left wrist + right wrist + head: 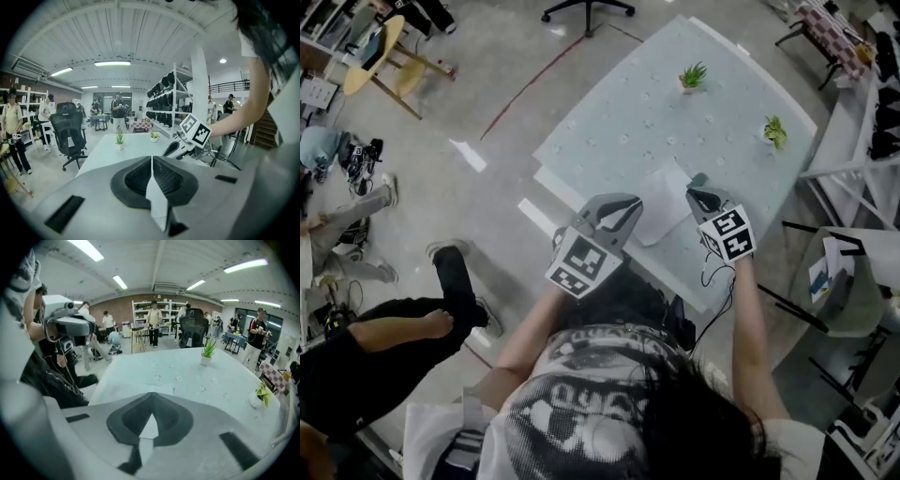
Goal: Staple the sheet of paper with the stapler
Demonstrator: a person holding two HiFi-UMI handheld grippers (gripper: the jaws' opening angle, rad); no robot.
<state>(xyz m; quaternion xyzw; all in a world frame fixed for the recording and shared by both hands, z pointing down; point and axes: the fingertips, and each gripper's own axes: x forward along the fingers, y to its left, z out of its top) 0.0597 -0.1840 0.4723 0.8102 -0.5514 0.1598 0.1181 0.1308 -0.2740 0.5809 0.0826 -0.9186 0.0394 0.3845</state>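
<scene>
Now the sheet of paper (664, 212) sits between my two grippers at the near edge of the pale table (609, 122); I cannot tell whether it touches the tabletop. My left gripper (626, 214) has its jaws pressed together on the sheet's left side, and the left gripper view shows a white strip of it pinched in the seam. My right gripper (696, 191) is likewise closed on the opposite edge, with a white corner of paper caught between its jaws. Across the table stand two small potted plants (692, 77), well apart from the sheet.
</scene>
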